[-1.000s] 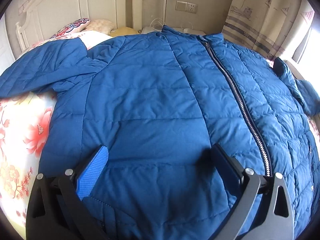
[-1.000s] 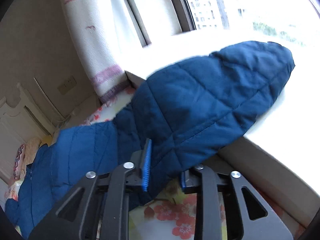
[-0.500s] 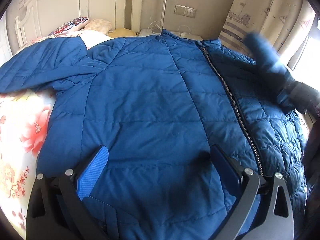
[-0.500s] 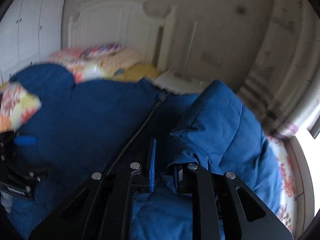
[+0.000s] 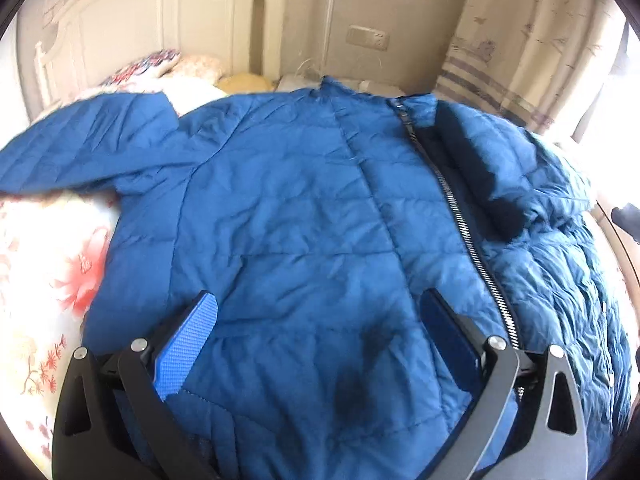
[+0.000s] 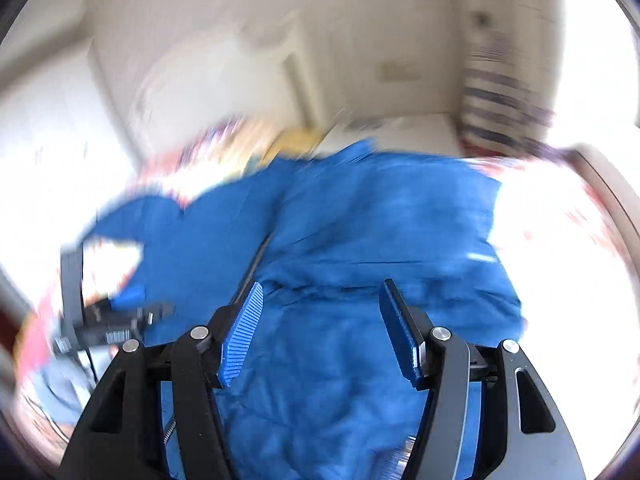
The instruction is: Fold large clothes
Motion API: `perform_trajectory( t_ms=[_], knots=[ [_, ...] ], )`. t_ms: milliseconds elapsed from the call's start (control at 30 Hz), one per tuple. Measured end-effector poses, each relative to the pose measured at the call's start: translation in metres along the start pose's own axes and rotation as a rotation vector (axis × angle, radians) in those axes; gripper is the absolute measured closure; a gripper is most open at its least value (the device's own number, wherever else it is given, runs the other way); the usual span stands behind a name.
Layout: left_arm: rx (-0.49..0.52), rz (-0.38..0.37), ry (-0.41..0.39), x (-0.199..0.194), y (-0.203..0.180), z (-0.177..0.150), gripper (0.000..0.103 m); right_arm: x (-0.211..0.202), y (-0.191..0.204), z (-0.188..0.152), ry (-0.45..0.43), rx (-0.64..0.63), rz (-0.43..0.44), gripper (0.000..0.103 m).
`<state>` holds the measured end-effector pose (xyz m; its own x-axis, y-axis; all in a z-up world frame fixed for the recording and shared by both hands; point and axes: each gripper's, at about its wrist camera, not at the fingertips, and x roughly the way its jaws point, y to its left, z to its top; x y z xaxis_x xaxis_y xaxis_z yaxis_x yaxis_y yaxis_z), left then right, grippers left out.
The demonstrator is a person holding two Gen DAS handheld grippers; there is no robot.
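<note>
Floral bedding [image 5: 48, 264] is covering a bed backed by a white headboard [image 5: 132, 24], and a blue quilted jacket [image 5: 304, 216] is lying spread across it, zipper [image 5: 460, 216] running down the front. One sleeve [image 5: 80, 148] is stretching out sideways over the bedding, while the other sleeve [image 5: 500, 168] is lying folded across the chest beside the zipper. Only the left wrist view is showing this sharply; the right wrist view is blurring heavily. The left gripper [image 5: 318, 312] is hovering over the hem, jaws spread wide, holding nothing. The right gripper [image 6: 322, 300] is likewise gaping apart above the jacket [image 6: 360, 240].
</note>
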<state>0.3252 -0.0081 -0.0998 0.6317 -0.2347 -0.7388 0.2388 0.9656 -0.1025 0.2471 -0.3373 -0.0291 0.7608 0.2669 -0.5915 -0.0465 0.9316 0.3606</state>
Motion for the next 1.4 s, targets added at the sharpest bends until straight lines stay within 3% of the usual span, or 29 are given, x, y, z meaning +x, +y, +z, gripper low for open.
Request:
perform_trajectory(
  t_ms=[67,200,300,400,533,667,700,767,800,833,900,933,1000,1033,1067,1167,1200,1300,1367,1400],
  knots=[
    [0.055,0.016,-0.013,-0.004,-0.013,0.001,0.003,0.001,-0.027,-0.005,0.028,0.107,-0.033,0.045],
    [0.201,-0.020,-0.040,-0.020,-0.060,0.010,0.003,0.008,-0.031,-0.020,0.085,0.096,-0.049,0.046],
    [0.354,-0.030,-0.094,-0.027,-0.118,0.023,0.003,0.018,-0.034,-0.034,0.123,0.079,-0.149,0.046],
    [0.548,-0.043,-0.135,-0.018,-0.188,0.039,0.003,0.011,-0.042,-0.043,0.111,0.134,-0.150,0.049],
    [0.750,-0.062,-0.122,0.004,-0.254,0.051,0.006,0.008,-0.041,-0.053,0.129,0.082,-0.163,0.050],
    [0.781,-0.059,-0.065,0.034,-0.286,0.064,0.014,0.012,-0.030,-0.058,0.134,0.044,-0.196,0.049],
    [0.771,-0.076,-0.045,0.040,-0.289,0.066,0.018,0.013,-0.031,-0.061,0.134,0.042,-0.197,0.049],
    [0.783,-0.077,-0.007,0.053,-0.293,0.063,0.043,0.012,-0.034,-0.062,0.133,0.050,-0.189,0.049],
    [0.780,-0.063,-0.014,0.055,-0.290,0.063,0.063,0.012,-0.036,-0.063,0.132,0.053,-0.187,0.049],
    [0.743,-0.095,-0.025,0.050,-0.283,0.066,0.075,0.011,-0.036,-0.063,0.131,0.055,-0.185,0.049],
    [0.580,-0.180,-0.104,0.027,-0.252,0.084,0.082,0.010,-0.037,-0.064,0.131,0.050,-0.188,0.049],
    [0.502,-0.208,-0.136,0.015,-0.234,0.093,0.083,0.010,-0.038,-0.065,0.131,0.047,-0.190,0.049],
    [0.211,-0.345,-0.202,-0.017,-0.165,0.114,0.083,0.010,-0.038,-0.064,0.130,0.042,-0.194,0.049],
    [0.125,-0.380,-0.218,-0.024,-0.141,0.118,0.083,0.010,-0.039,-0.064,0.130,0.041,-0.194,0.049],
    [-0.027,-0.422,-0.241,-0.036,-0.095,0.119,0.083,0.010,-0.039,-0.064,0.130,0.040,-0.194,0.049],
    [-0.288,-0.479,-0.234,-0.043,-0.002,0.100,0.079,0.010,-0.039,-0.064,0.130,0.041,-0.193,0.049],
    [-0.365,-0.476,-0.217,-0.040,0.027,0.087,0.075,0.010,-0.039,-0.064,0.130,0.040,-0.194,0.049],
    [-0.486,-0.412,-0.151,-0.023,0.078,0.056,0.030,0.010,-0.039,-0.064,0.131,0.038,-0.197,0.049],
    [-0.583,-0.407,-0.073,-0.002,0.107,0.035,0.030,0.011,-0.040,-0.064,0.133,0.031,-0.203,0.049],
    [-0.637,-0.438,-0.040,0.008,0.118,0.027,0.030,0.010,-0.039,-0.065,0.133,0.027,-0.208,0.049]
  ],
)
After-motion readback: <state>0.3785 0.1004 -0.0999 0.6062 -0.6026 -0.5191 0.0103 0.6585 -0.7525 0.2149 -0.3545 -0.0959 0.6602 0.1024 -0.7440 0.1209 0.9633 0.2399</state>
